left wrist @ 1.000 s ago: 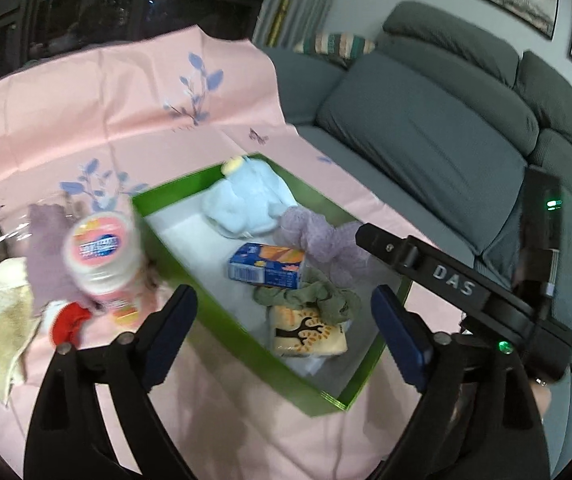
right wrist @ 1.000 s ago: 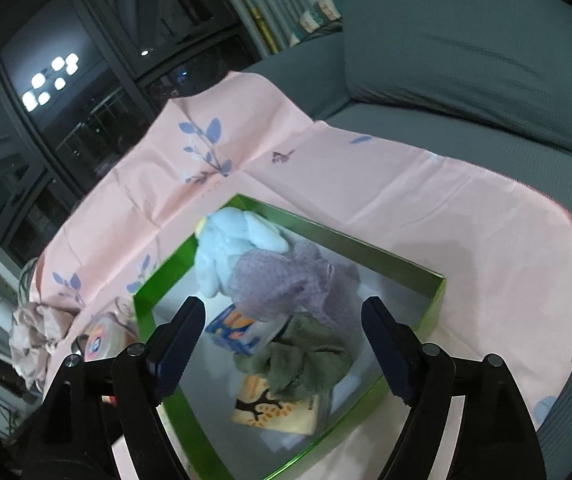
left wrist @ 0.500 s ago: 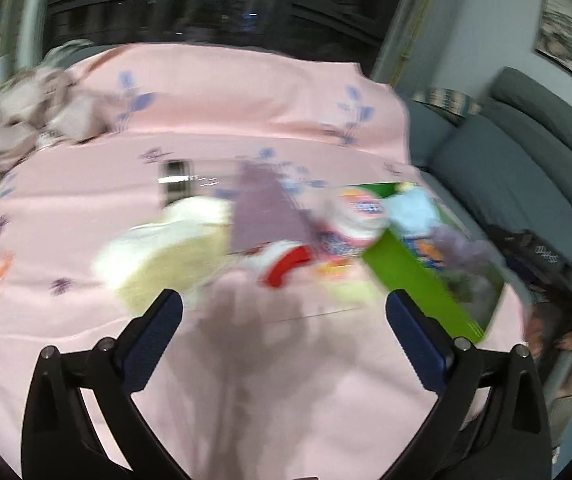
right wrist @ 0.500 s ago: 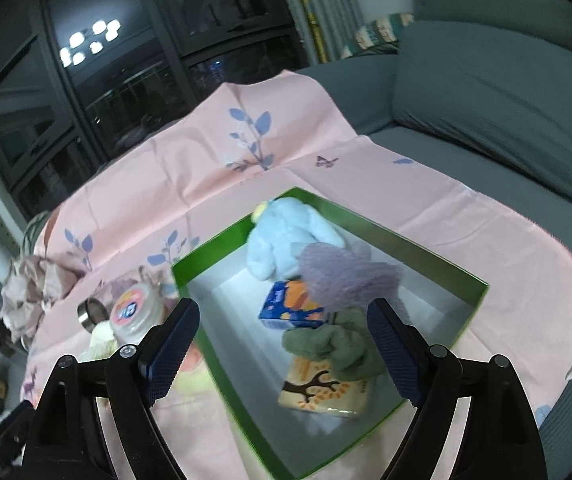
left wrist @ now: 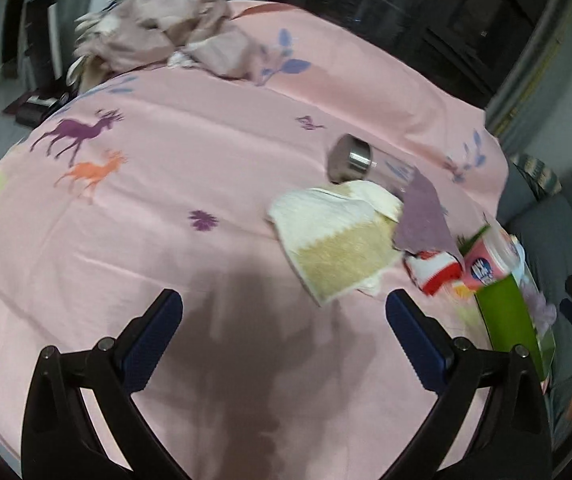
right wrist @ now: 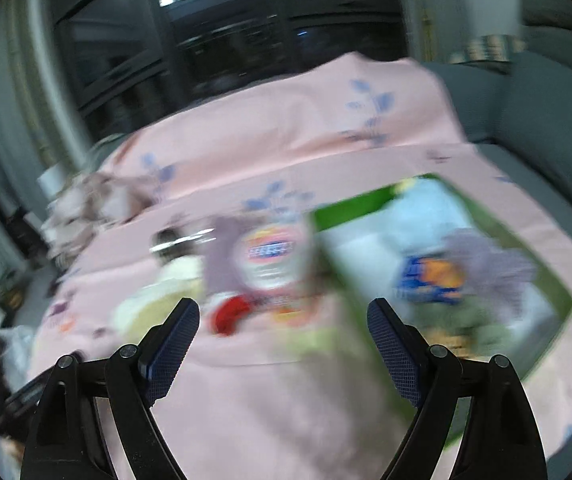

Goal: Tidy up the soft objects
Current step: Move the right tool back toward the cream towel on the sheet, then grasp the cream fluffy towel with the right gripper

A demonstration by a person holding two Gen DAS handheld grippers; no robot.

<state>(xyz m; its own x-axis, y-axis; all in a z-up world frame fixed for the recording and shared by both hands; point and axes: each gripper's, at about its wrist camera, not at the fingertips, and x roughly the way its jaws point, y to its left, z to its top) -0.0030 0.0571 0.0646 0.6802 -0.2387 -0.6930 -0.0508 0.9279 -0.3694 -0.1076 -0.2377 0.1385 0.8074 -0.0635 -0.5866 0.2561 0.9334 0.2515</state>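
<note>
Pink printed cloth [left wrist: 206, 168] with deer and leaf motifs covers the whole work surface and fills most of the left wrist view; whether a table or a bed lies under it cannot be told. It serves as the sorting area.

Green rectangular open box [right wrist: 498, 220], right half of the right wrist view, blurred. It holds a pale blue plush [right wrist: 426, 208], a lilac mesh puff [right wrist: 490, 260], a blue-and-orange packet [right wrist: 430, 276] and something olive below that, too smeared to name. Judgement: this box is the collecting bin for the soft things, which is why they are bunched in it.

Crumpled dusty-pink fabric heap [left wrist: 166, 36], upper left of the left wrist view, well apart from the rest.

Cream and tan folded towel [left wrist: 338, 240], right of centre in the left wrist view, lies flat on the cloth outside the box. A mauve cloth piece [left wrist: 422, 216] overlaps its right edge. Judgement: both are soft and still to be moved.

Pink-lidded plastic jar [left wrist: 486, 264] lies tipped just beside the green wall. A red and white small item [left wrist: 434, 272] sits between jar and towel; a steel-capped clear bottle [left wrist: 366, 160] lies on its side above the towel. Judgement: hard goods, left out on purpose.

Left hand-held gripper [left wrist: 284, 336]: jaws wide apart, nothing between them, over bare cloth below and left of the towel. Right hand-held gripper [right wrist: 284, 344]: jaws wide, empty, above the cloth between jar and box.
</note>
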